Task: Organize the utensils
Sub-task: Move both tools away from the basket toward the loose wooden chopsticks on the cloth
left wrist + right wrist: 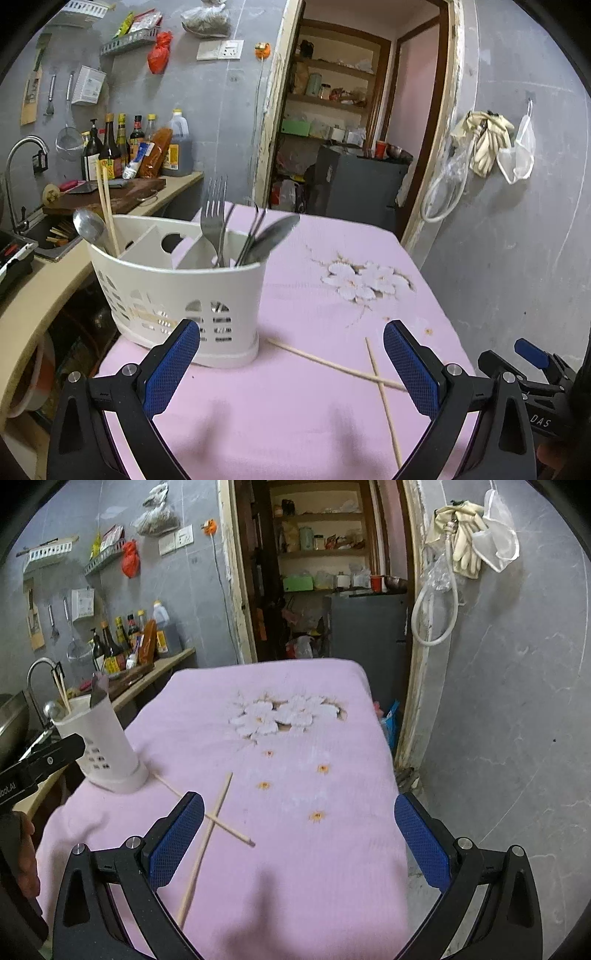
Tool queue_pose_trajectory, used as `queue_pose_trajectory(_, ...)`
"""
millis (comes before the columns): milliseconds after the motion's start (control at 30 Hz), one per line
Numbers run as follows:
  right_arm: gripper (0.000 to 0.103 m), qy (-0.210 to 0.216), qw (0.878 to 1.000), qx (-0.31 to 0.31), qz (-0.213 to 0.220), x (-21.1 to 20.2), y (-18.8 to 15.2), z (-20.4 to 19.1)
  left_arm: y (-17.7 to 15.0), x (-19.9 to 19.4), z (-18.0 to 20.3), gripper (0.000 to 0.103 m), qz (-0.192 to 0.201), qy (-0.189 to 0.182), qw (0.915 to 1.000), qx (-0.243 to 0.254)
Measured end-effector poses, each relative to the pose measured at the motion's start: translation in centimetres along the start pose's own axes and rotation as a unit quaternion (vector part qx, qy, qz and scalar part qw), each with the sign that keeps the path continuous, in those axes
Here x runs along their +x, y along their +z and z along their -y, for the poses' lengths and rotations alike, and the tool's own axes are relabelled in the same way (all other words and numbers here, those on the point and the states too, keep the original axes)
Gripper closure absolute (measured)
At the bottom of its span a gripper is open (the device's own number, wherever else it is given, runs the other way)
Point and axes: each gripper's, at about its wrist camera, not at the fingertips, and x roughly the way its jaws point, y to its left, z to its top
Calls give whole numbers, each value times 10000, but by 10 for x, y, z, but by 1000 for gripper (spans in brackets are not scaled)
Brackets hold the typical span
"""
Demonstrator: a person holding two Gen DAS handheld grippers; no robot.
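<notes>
The right gripper [299, 834] hung nearest the lens, its blue pads spread wide with nothing between them, low over the pink cloth [332, 867]. Just inside its left pad lay two wooden chopsticks [212, 821], crossed in an X on the cloth. One ran back along the gripper's line of sight; the other ran slantwise toward the base of the white utensil caddy [107, 746], its far end close beside it.

The left gripper [291, 363] was likewise spread and empty, facing the caddy [177, 295], with the crossing [376, 380] off by its right pad. The caddy already held a fork [214, 218], spoons and another pair of chopsticks. The right gripper looked better placed; it would likely need to shift left and take one stick across its length.
</notes>
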Motion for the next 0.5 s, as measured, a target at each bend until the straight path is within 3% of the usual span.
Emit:
queue_pose_trajectory(400, 3, 226, 9986, -77, -478, 26, -24, 2, -23, 26, 6, 3, -788, -272, 9962, 239)
queue_pose_trajectory(500, 7, 308, 9978, -152, -561, 31, -26, -1, -27, 29, 10, 3, -871, -313, 9952, 310)
